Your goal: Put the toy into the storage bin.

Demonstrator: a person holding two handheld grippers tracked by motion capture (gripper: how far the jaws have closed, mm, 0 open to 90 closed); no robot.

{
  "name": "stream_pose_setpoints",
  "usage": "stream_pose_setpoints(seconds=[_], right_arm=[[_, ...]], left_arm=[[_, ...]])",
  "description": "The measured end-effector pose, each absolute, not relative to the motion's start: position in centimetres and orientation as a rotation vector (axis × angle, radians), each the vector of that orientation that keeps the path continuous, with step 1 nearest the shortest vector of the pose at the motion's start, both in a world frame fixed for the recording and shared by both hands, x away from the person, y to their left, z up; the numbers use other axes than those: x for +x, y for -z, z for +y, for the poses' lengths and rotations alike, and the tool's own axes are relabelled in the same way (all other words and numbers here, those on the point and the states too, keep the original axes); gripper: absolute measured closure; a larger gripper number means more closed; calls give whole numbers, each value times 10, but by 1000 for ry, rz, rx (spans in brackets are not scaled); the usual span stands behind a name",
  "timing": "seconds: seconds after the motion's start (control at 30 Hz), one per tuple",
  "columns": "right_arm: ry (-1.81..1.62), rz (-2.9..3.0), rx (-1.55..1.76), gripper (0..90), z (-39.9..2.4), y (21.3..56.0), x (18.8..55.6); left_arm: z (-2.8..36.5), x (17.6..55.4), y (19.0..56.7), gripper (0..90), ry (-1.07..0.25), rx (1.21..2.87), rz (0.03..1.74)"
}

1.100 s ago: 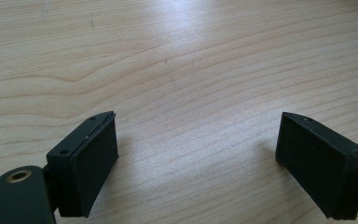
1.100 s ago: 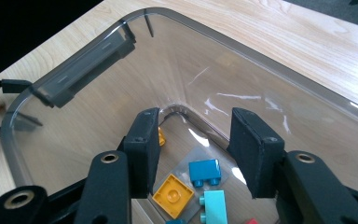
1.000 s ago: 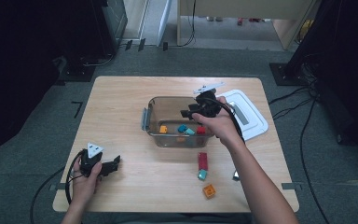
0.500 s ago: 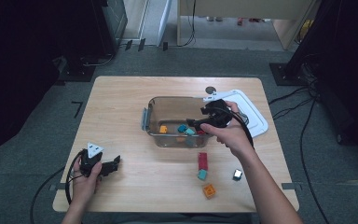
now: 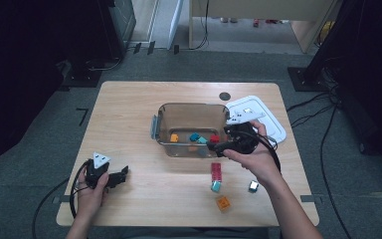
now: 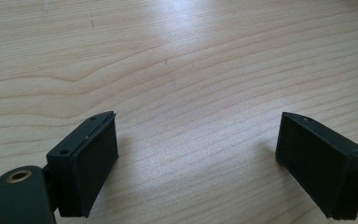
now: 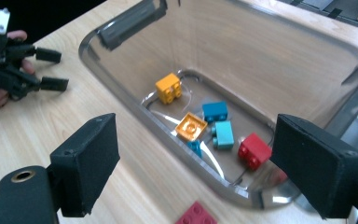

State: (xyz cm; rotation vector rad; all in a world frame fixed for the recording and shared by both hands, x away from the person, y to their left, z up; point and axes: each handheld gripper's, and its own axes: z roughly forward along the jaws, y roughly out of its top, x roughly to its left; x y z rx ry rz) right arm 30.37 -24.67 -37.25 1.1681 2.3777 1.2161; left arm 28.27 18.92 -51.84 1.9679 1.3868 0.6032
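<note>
Bricks: six in bin, four on table; both tongs agape, empty.

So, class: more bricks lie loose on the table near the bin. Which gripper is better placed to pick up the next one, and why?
Right. The right gripper hangs open at the bin, with the red brick just beneath. The left gripper sits open far across the table.

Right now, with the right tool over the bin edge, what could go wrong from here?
The right tool hangs open at the near rim of the clear bin; lowering it blindly could knock that rim and shift the bin. The red brick lies just outside the rim, so a low sweep might push it away.
</note>
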Motion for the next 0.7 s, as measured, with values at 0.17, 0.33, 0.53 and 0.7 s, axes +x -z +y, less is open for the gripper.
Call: stream_pose_setpoints(seconds=[0.17, 0.33, 0.53, 0.7], right_arm=[[-1223, 2384, 1161, 147, -252, 379, 290], [-1230, 2379, 1174, 148, -258, 389, 279], [-1243, 2373, 1215, 163, -262, 407, 268], [-1235, 2367, 1259, 194, -264, 424, 265]], left_arm=[[189, 283, 518, 128, -604, 1967, 1388], [189, 283, 518, 128, -603, 1967, 1388], [189, 283, 518, 128, -603, 1969, 1387], [189, 283, 518, 128, -603, 1969, 1387]])
